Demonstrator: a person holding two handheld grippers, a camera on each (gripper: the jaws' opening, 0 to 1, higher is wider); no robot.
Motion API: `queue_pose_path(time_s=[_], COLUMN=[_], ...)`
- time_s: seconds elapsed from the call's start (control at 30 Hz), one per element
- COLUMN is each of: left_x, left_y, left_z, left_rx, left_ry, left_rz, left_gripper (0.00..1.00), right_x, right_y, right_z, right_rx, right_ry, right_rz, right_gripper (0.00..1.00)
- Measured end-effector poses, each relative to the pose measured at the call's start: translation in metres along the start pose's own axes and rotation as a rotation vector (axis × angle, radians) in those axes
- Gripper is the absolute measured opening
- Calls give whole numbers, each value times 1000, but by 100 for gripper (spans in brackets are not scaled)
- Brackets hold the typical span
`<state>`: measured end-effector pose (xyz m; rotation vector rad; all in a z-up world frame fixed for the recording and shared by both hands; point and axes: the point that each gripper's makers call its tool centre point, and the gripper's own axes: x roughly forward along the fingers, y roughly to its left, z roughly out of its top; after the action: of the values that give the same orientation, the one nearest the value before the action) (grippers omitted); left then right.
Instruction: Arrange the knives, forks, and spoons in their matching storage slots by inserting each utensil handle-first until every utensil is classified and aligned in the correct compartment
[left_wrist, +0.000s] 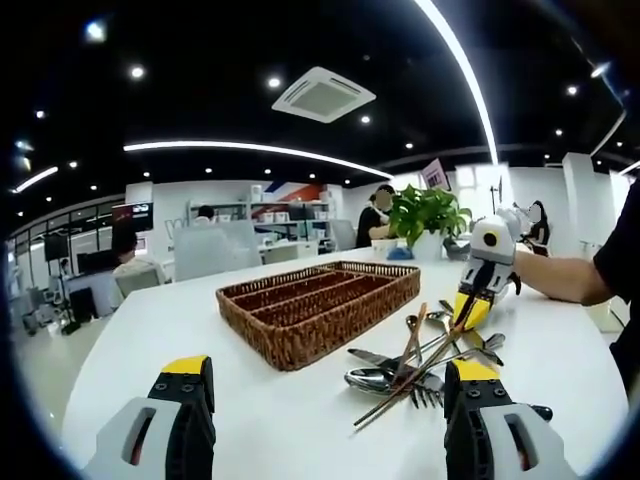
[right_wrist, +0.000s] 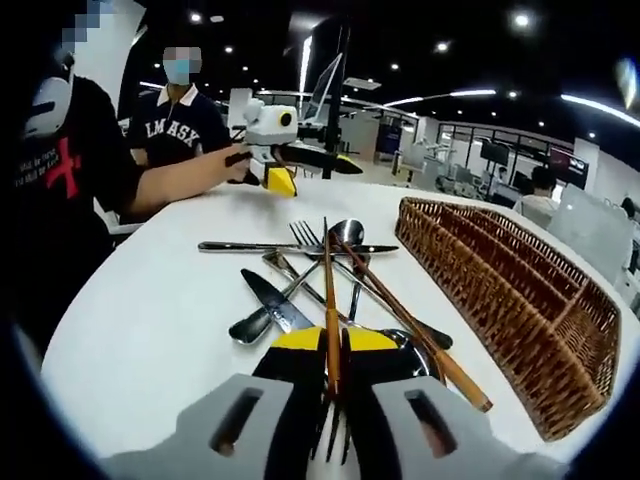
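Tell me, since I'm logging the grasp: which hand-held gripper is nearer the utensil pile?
Right. The right hand-held gripper is in the utensil pile, shut on a chopstick; the left hand-held gripper hangs open short of it.

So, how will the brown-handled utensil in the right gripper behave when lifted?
Likely stiff: the utensil runs straight out of the right gripper. Probably light, being slim. It lies across other cutlery, so lifting may nudge neighbours.

Your tongs (right_wrist: 335, 375) are grey with yellow-and-black tips. The desk (right_wrist: 150, 310) is plain white, the woven wicker tray (right_wrist: 520, 300) brown, the cutlery (right_wrist: 300, 270) silver, some pieces with copper-brown handles (right_wrist: 400, 315). The potted plant (left_wrist: 428, 212) is green.
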<state>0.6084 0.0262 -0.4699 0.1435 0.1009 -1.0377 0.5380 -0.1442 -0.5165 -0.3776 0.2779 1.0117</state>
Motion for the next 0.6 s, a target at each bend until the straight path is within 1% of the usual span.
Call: queue_pose_path(time_s=[0.03, 0.07, 0.1, 0.13, 0.17, 0.27, 0.33, 0.6], left_x=[0, 0, 0, 1, 1, 1, 1, 1], left_y=[0, 0, 0, 0, 0, 0, 0, 0], left_z=[-1, 0, -1, -1, -1, -2, -1, -2], left_rx=[3, 3, 2, 3, 3, 3, 1, 2], left_ry=[4, 2, 2, 5, 5, 7, 4, 5], left_rz=[-1, -1, 0, -1, -1, -2, 0, -1], left_gripper=[100, 100, 100, 100, 100, 100, 100, 100], right_x=[3, 3, 4, 5, 2, 5, 4, 5], right_y=[6, 10, 11, 11, 16, 18, 18, 18], right_z=[0, 0, 0, 1, -2, -2, -2, -1], right_rx=[-46, -40, -36, -7, 6, 52, 53, 5], right_ry=[8, 9, 8, 10, 37, 38, 37, 34], right_rz=[9, 42, 42, 52, 80, 110, 107, 108], right_gripper=[7, 8, 9, 10, 9, 6, 6, 5])
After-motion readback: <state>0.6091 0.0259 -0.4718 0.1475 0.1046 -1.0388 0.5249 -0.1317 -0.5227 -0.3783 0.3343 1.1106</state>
